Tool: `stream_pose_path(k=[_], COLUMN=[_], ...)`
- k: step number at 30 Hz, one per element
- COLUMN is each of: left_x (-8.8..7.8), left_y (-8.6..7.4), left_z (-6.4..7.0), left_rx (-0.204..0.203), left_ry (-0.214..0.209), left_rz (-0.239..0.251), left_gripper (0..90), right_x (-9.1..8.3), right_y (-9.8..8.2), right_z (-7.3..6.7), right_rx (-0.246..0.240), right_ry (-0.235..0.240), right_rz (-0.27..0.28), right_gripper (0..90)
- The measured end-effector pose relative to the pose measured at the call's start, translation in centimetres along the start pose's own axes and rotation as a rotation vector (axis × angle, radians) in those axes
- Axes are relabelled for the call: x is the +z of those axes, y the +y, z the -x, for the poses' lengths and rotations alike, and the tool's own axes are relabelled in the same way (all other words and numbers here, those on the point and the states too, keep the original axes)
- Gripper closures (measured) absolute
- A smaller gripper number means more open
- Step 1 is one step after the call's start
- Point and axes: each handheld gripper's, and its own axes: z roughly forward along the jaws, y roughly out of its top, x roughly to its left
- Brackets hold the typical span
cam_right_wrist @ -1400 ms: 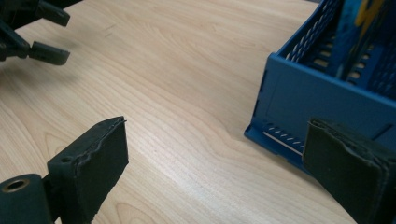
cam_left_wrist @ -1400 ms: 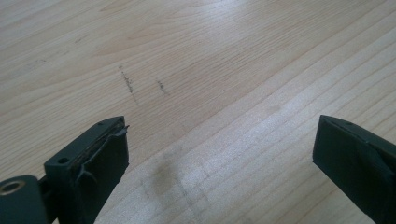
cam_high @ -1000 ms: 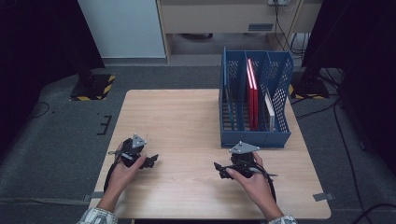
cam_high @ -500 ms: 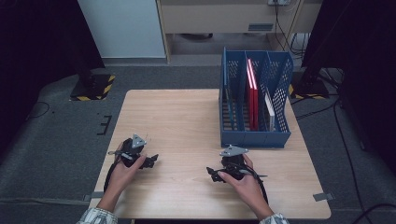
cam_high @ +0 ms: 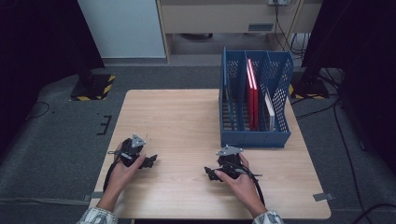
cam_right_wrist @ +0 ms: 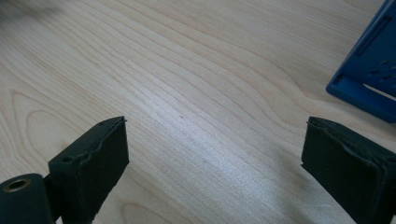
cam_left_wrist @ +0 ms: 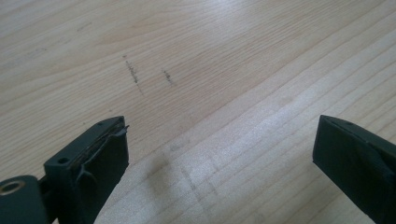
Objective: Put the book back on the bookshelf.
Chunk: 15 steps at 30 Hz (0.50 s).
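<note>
a lab-like recording space is suggested by black curtains [cam_high: 42, 56], grey carpet [cam_high: 56, 154], and hazard-striped stand bases [cam_high: 92, 87].

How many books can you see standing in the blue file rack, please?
2: a red book in a middle slot of the blue rack, and a white one in the slot to its right. Others may be hidden.

One blue file rack [cam_high: 254, 138], one red book [cam_high: 252, 95], one white book [cam_high: 269, 111], two grippers: left gripper [cam_high: 148, 162], right gripper [cam_high: 210, 171].
</note>
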Motion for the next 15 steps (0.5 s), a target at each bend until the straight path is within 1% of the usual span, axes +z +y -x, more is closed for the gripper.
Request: stream_pose_path(k=[1, 2, 5, 6, 9, 10, 12, 15], left_x=[0.1, 0.1, 0.3, 0.3, 0.4, 0.5, 0.6, 0.7], left_y=[0.0, -0.1, -0.2, -0.2, -0.3, -0.4, -0.5, -0.5], left_z=[-0.1, -0.1, -0.3, -0.3, -0.3, -0.3, -0.2, -0.1], left_rx=[-0.002, -0.004, -0.008, -0.008, -0.012, -0.006, -0.005, -0.011], left_ry=[0.001, 0.002, 0.003, 0.003, 0.001, 0.001, -0.003, -0.01], left_rz=[-0.004, -0.009, -0.015, -0.017, -0.025, -0.029, -0.035, -0.031], left_gripper=[2.9, 2.9, 2.7, 2.7, 2.7, 2.7, 2.7, 2.2], right_x=[0.2, 0.3, 0.9, 0.9, 1.2, 1.3, 1.3, 1.3], right_y=[-0.1, -0.1, -0.3, -0.3, -0.5, -0.7, -0.7, -0.7], right_z=[0.0, -0.1, -0.4, -0.4, -0.6, -0.7, -0.8, -0.8], right_rx=[0.002, 0.007, -0.015, -0.015, -0.032, -0.048, -0.053, -0.052], right_ry=[-0.002, -0.006, -0.031, -0.031, -0.053, -0.064, -0.063, -0.062], right_rz=[-0.001, -0.013, -0.044, -0.044, -0.023, -0.014, -0.019, -0.019], right_gripper=[8.0, 8.0, 7.9, 7.9, 7.6, 7.0, 6.5, 6.1])
